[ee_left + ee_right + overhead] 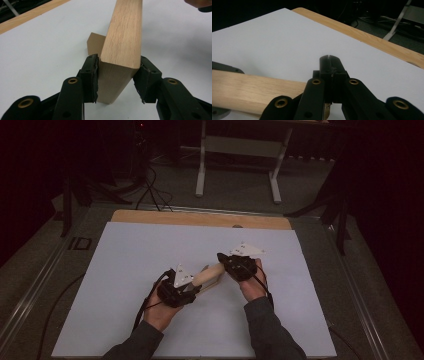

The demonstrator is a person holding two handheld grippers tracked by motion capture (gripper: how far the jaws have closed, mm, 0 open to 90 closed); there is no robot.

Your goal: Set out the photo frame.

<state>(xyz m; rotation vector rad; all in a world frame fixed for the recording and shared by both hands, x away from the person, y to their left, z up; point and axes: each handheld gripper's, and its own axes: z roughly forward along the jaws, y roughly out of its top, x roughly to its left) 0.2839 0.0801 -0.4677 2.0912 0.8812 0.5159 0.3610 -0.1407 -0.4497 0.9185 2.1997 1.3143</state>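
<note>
wood bars: 1 (209, 274) | grippers: 2 | left gripper (117, 75) clamped on bar end | right gripper (331, 72) jaws pressed together, hold unclear | card: 1 (95, 44)

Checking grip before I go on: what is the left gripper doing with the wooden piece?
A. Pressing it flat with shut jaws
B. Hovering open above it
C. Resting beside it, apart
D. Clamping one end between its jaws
D: in the left gripper view, the left gripper has a jaw pad pressed on each side of the wooden piece near its end.
</note>
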